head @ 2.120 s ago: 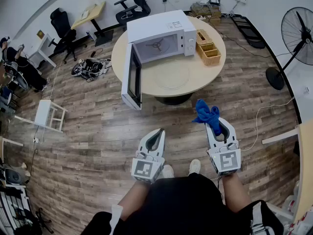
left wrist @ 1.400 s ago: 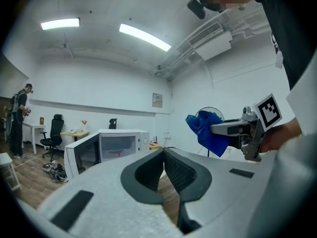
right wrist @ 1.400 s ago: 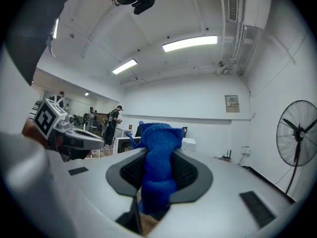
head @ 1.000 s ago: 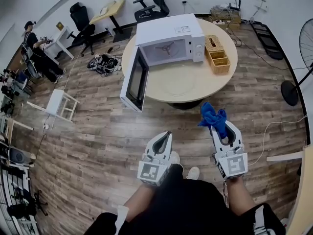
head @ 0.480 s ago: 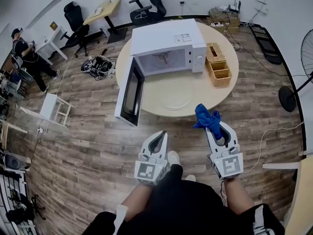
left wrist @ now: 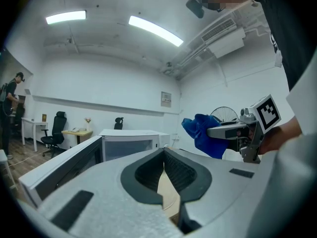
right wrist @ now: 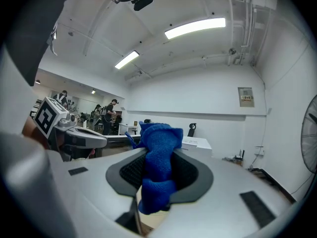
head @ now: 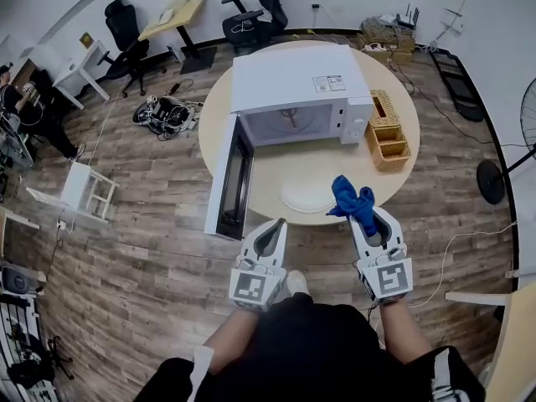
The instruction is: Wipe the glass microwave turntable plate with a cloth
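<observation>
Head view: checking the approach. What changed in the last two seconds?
The person walked up to the round table; both grippers now reach its near edge, by the glass plate. Unchanged: right gripper shut on blue cloth, left gripper shut, microwave door open.

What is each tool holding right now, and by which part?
The right tool clamps the blue cloth at its bunched middle; the left tool is shut, empty.

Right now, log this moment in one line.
left tongs: shut, empty | right tongs: shut on cloth | plate: on table, untouched
</observation>
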Motion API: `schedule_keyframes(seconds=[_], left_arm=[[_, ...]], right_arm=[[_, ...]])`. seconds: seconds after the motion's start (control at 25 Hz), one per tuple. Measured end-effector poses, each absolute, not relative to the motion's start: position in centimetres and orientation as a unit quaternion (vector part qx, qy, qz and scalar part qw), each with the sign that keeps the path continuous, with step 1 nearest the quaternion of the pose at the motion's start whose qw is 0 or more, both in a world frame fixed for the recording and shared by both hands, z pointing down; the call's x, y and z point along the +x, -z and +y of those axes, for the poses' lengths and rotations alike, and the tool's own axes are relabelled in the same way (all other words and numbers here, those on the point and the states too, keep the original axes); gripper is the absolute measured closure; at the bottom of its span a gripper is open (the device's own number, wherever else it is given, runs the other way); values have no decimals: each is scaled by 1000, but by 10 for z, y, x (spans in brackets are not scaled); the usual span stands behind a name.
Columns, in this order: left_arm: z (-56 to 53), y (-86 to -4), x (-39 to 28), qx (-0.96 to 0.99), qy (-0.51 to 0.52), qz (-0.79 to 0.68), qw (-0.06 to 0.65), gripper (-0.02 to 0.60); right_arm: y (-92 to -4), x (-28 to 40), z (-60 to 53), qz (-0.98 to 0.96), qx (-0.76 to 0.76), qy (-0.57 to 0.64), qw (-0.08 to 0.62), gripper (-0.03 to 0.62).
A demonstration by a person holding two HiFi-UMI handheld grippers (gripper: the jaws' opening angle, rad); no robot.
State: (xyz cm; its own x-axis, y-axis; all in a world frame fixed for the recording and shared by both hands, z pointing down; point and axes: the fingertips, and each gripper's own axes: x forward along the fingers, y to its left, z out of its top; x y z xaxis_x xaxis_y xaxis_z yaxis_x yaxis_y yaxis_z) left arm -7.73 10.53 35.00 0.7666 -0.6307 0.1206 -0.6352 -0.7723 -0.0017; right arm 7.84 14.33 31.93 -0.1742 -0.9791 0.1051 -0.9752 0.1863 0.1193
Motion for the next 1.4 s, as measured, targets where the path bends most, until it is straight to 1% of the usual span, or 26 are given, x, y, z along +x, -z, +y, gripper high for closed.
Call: schedule_keyframes(seconds=[0.36, 0.76, 0.92, 1.2, 1.4], left_arm=[[60, -351, -81, 943, -52, -328, 34, 575], [5, -379, -68, 927, -74, -365, 45, 575], [-17, -386, -58, 916, -75, -387, 67, 575], [-56, -413, -52, 901, -97, -416, 82, 575], [-71, -439, -55, 889, -112, -431, 106, 575]], right_arm=[[-333, 66, 89, -766, 638, -7, 79, 480], [-373, 79, 24, -791, 602, -42, 100, 479], [-387, 87, -2, -804, 582, -63, 105, 479], [-425, 92, -44, -820, 549, -87, 134, 479], [-458, 87, -68, -829, 526, -113, 154, 479]])
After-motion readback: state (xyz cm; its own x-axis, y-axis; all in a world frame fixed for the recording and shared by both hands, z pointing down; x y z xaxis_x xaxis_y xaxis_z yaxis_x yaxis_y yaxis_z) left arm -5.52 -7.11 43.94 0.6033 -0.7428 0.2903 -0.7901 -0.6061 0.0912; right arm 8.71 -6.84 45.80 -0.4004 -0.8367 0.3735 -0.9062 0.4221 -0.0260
